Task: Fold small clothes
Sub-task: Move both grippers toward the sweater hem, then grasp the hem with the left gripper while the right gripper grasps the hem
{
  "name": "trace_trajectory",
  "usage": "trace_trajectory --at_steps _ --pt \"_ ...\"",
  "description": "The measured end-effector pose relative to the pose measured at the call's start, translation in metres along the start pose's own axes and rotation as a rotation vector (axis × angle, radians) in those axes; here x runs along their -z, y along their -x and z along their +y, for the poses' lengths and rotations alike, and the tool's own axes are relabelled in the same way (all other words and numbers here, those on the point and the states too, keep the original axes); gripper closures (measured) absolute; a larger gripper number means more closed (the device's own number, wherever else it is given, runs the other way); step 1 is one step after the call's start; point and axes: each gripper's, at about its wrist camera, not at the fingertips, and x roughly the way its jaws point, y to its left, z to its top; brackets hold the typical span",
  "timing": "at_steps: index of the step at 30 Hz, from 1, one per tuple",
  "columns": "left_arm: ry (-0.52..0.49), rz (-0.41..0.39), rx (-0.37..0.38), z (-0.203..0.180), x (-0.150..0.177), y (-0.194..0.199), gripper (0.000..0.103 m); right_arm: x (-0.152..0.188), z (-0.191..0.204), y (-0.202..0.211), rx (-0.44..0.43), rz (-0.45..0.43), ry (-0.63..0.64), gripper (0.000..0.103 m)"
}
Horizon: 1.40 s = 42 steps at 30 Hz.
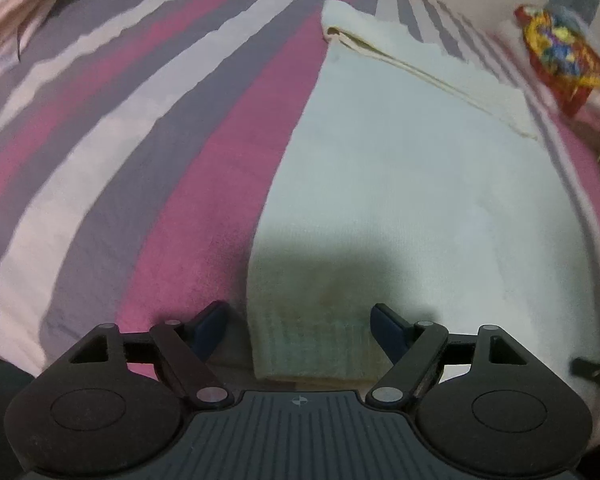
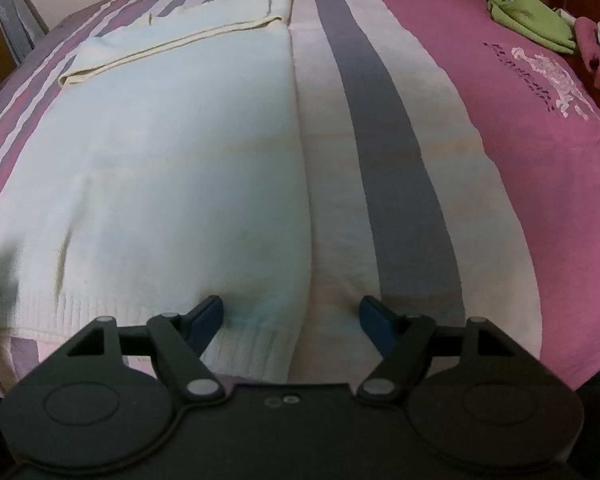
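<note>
A white knitted sweater (image 1: 400, 168) lies flat on the striped bed, with a sleeve folded across its far end (image 1: 420, 68). My left gripper (image 1: 300, 328) is open, its blue fingers straddling the sweater's near left hem corner. In the right wrist view the same sweater (image 2: 180, 152) fills the left half, its ribbed hem nearest me. My right gripper (image 2: 292, 318) is open over the sweater's near right hem corner, left finger above the knit, right finger above the bedsheet.
The bed cover (image 1: 140, 140) has pink, grey and white stripes. A colourful patterned item (image 1: 560, 52) lies at the far right. A green garment (image 2: 528, 16) and a pink printed cloth (image 2: 540, 92) lie at the right. The other gripper's tip (image 1: 596, 372) shows at the edge.
</note>
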Motion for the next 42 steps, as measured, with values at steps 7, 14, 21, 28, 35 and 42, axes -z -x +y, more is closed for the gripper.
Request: trace_trajectory --at_steps 7,14,21,28,35,42 --pt "0.102 0.004 0.115 0.016 0.003 0.001 0.026 0.001 0.000 -0.002 -0.011 0.005 0.000 0.028" --pt "0.107 0.034 0.169 0.009 0.008 -0.009 0.065 0.001 0.003 -0.002 -0.019 0.004 0.003 0.029" --pt "0.105 0.036 0.167 0.007 0.001 -0.014 0.065 0.001 -0.006 -0.001 -0.037 0.009 -0.039 0.034" --pt "0.091 0.027 0.176 -0.002 -0.001 -0.013 0.094 0.000 -0.004 0.000 -0.108 0.062 -0.032 0.073" --pt "0.063 -0.057 0.204 -0.014 -0.018 0.003 0.094 -0.015 -0.001 0.016 -0.245 0.001 -0.077 0.095" --pt "0.034 -0.157 0.227 -0.029 -0.066 0.011 0.094 -0.050 0.003 0.037 -0.279 -0.153 -0.091 0.095"
